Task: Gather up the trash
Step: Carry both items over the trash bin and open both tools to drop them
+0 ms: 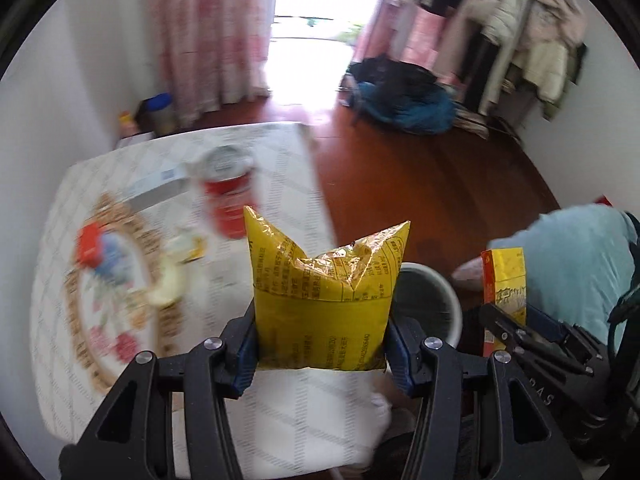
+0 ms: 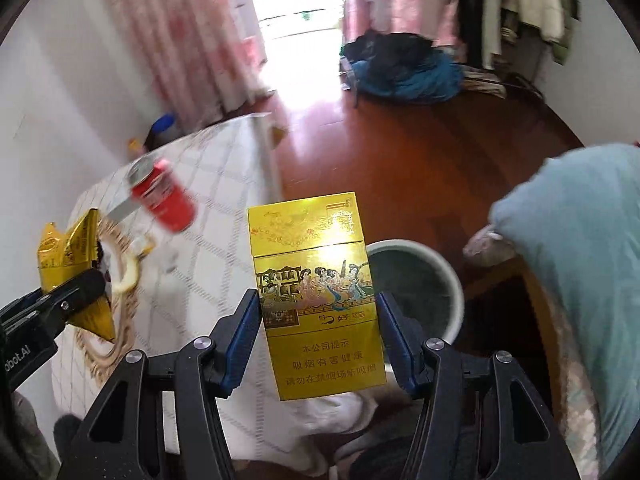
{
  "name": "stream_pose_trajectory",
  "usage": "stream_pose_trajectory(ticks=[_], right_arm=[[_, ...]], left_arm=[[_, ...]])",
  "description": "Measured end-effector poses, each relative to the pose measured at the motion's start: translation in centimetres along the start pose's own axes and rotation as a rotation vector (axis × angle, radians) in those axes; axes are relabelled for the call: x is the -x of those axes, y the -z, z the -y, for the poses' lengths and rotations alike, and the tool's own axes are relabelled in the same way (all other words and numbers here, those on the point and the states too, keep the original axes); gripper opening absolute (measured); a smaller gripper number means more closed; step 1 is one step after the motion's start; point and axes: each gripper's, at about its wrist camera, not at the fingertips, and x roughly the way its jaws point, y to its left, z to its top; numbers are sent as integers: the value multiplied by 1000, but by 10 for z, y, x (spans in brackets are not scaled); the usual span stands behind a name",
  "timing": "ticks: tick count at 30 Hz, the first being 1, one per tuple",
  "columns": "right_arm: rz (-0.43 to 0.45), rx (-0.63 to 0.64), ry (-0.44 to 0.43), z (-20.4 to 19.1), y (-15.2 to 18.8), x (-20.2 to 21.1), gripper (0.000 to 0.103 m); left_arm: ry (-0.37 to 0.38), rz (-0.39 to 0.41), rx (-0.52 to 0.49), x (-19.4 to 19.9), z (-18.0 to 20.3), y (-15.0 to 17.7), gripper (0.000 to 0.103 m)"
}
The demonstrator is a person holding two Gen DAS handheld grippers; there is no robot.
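Left gripper [image 1: 322, 344] clamps a yellow snack bag [image 1: 320, 300]; right gripper [image 2: 318, 340] pinches a yellow cigarette pack [image 2: 316, 300]. Both held above the table [image 1: 248, 412] edge, the white bin [image 2: 416, 284] just beyond; a red can [image 1: 226, 200] stands farther back.

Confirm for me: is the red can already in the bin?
No: the red can lies on its side on the table, while the bin stands on the floor beside it.
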Motion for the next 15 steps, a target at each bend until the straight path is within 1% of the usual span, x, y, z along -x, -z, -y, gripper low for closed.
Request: stream_pose_trajectory(ticks=[4, 6, 10, 13, 15], right_arm=[[-27, -77, 40, 55, -5, -16, 60], [-58, -113, 59, 82, -6, -30, 60], [-124, -171, 66, 124, -4, -64, 60], [-174, -202, 65, 147, -1, -91, 60], [-207, -229, 48, 161, 2, -109, 60]], left_arm=[[74, -51, -40, -33, 40, -17, 50], [116, -99, -45, -55, 56, -24, 50], [211, -219, -31, -108, 82, -35, 50], [246, -303, -25, -146, 96, -40, 50], [285, -379, -24, -169, 105, -41, 51]])
